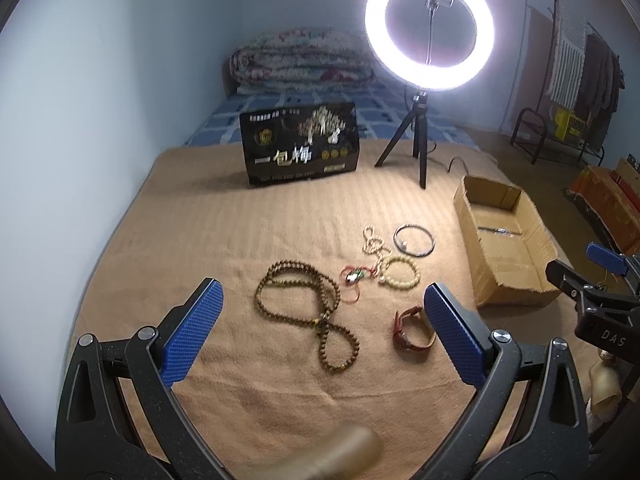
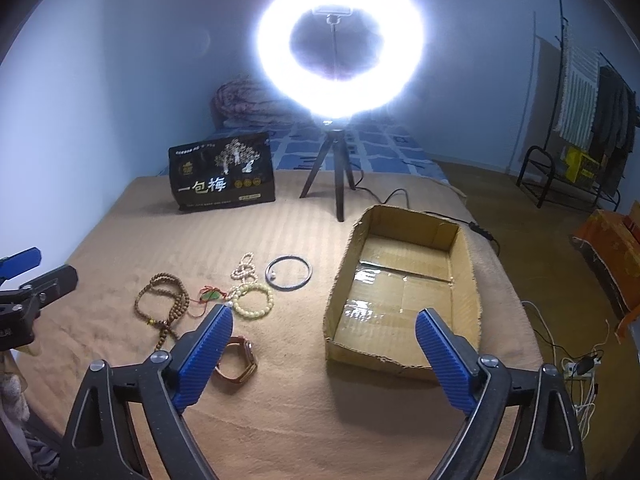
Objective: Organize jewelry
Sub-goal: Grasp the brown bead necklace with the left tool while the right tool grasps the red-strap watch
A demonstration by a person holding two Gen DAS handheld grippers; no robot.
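two hand-held grippers hover over a tan blanket [image 1: 224, 216] on a bed, with nothing sorted yet. the cardboard box [image 2: 464, 280] to the right looks empty apart from shiny tape on its floor. all the jewelry lies loose on the blanket left of it: a long brown bead necklace [image 1: 304, 312], a cream bead bracelet [image 1: 400, 274], a paler bead strand [image 1: 374, 242], a thin dark bangle [image 1: 414, 240], a small green pendant on red cord [image 1: 354, 276] and a reddish watch [image 2: 236, 364]. the left gripper [image 1: 322, 312] and right gripper [image 2: 324, 332] both have jaws spread apart, holding nothing. every piece seems left to move
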